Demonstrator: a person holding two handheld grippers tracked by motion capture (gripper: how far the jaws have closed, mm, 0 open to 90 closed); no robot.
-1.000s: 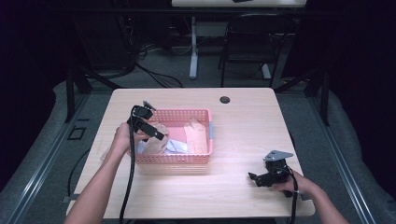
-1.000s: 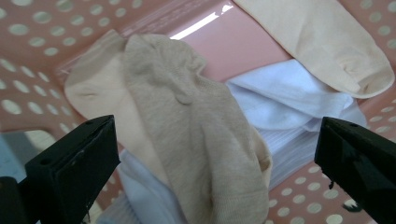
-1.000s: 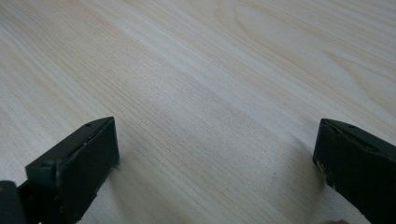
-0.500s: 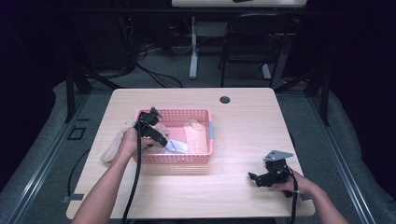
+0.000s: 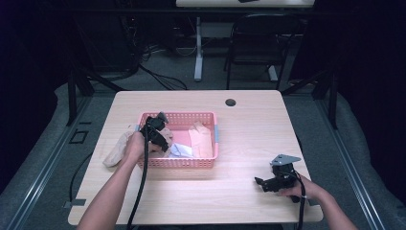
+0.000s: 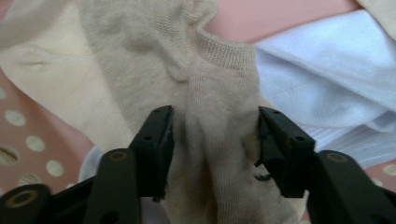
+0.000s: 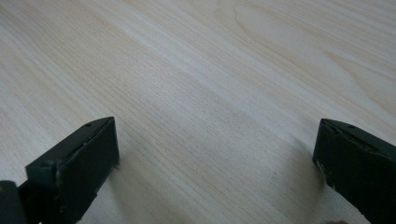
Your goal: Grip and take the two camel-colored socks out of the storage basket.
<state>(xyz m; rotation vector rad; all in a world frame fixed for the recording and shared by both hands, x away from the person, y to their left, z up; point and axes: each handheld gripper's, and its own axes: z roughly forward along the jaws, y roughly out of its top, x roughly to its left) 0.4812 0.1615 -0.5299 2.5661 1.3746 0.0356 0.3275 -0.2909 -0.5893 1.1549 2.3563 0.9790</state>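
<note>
Now the left tongs (image 6: 212, 154), lowered into the pink basket (image 5: 210, 117) since a second ago, have just been closing, jaws half-shut and pinching a beige sock (image 6: 205, 116); right tongs (image 7: 215, 172) rest wide open and empty on the bench (image 7: 210, 70), so lifting seems next.

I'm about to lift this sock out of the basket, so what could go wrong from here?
The left gripper has just been closing its fingers around the bunched beige knitted sock; a loose pinch could let it slip. The pale blue cloth lies right beside it and might get dragged along. The light pink perforated plastic basket could also shift if fabric snags.
</note>
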